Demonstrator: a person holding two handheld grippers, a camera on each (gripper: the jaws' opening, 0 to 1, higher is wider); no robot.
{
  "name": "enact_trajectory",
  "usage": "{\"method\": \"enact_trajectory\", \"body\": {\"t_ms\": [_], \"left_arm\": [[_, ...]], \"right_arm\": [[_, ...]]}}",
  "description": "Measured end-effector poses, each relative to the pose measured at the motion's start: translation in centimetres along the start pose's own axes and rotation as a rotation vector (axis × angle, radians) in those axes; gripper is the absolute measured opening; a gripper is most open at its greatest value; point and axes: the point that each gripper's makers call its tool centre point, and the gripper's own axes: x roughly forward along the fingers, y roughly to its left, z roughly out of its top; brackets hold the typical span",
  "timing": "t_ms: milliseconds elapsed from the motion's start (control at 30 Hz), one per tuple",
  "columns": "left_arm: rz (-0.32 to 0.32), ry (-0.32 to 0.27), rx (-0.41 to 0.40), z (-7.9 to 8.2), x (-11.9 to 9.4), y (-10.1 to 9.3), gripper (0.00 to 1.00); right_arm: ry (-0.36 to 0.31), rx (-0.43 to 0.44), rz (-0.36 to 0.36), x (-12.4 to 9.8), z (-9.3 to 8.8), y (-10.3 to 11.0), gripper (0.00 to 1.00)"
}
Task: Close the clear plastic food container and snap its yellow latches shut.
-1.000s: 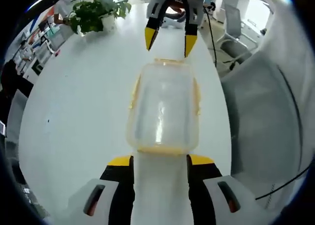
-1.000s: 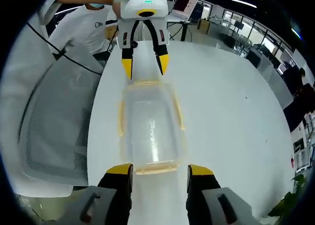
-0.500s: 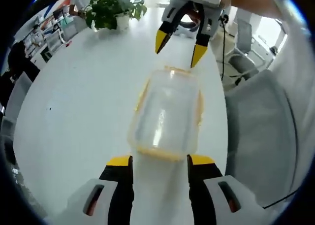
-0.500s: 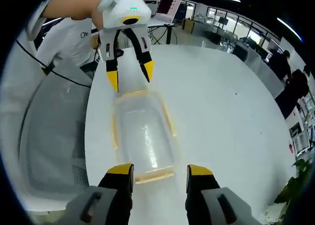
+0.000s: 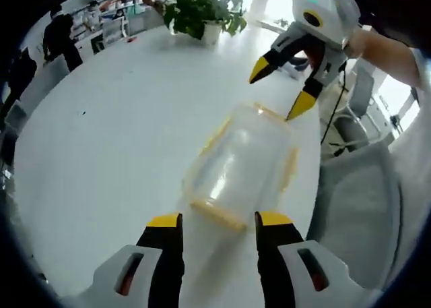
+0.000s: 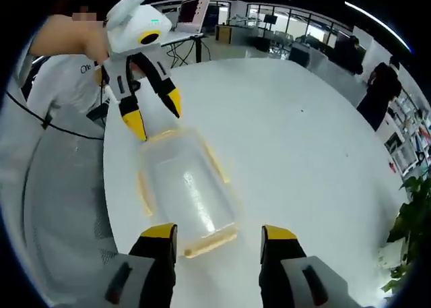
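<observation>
A clear plastic food container (image 5: 240,165) with yellow latches lies on the white table (image 5: 108,133), its lid on top. My left gripper (image 5: 215,220) stands open just short of its near end latch (image 5: 214,212). Beyond its far end hovers my right gripper (image 5: 281,87), open too. In the right gripper view the same container (image 6: 183,190) lies lengthwise between my right gripper (image 6: 217,234) at its near end and the left gripper (image 6: 153,110) at its far end. Neither gripper holds anything; I cannot tell whether any jaw touches the container.
A grey mesh chair (image 5: 357,207) stands at the table's edge beside the container. A potted plant (image 5: 202,15) sits far across the table. A person in a white shirt (image 6: 67,85) stands behind the left gripper. People stand far off (image 6: 374,92).
Both views have rolled and swung, so the container now lies at a slant in each. Both grippers stay open at the container's two ends.
</observation>
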Motion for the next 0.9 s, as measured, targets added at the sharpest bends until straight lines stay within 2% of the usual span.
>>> {"method": "enact_trajectory", "body": {"t_ms": [100,233,333,533,700,900], "left_arm": [[0.005,0.002,-0.01,-0.2,0.1,0.2,0.4],[0.009,0.0,-0.015,-0.5,0.2,0.2,0.39],[0.009,-0.012,-0.064,-0.5,0.3,0.3,0.4],[0.006,-0.007,-0.092,-0.8,0.7,0.2,0.4],[-0.016,-0.015,-0.154,-0.9,1.1,0.0,0.4],[-0.021,-0.015,-0.172,-0.9,1.1,-0.1,0.41]], "right_arm": [[-0.029,0.093,-0.012,-0.1,0.2,-0.3,0.46],[-0.017,0.129,-0.042,-0.1,-0.2,-1.1,0.44],[-0.017,0.184,-0.039,0.1,-0.5,-0.9,0.44],[-0.007,0.217,-0.04,0.4,-0.8,-0.5,0.44],[-0.001,0.279,-0.031,0.7,-1.1,-0.3,0.42],[0.029,0.32,-0.007,1.0,-2.1,0.2,0.41]]}}
